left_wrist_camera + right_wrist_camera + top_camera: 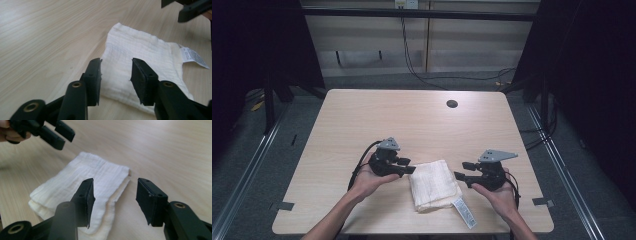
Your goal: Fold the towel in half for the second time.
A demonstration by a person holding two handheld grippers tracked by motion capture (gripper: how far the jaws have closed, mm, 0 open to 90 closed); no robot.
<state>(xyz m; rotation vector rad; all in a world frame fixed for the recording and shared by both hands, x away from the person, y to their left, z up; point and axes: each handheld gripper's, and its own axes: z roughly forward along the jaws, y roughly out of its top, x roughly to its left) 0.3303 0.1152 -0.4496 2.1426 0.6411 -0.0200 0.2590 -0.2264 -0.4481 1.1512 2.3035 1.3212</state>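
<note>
White cloth (434,184) folded, lying flat near table (362,115) front edge between left gripper (411,166) and right gripper (459,171), both released, empty, hovering; folding apparently complete.

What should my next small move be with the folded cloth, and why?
Probably lift both tools clear. The cloth lies folded flat on the table, its tag sticking out, and the left tool and right tool hang open above it, gripping nothing.
</note>
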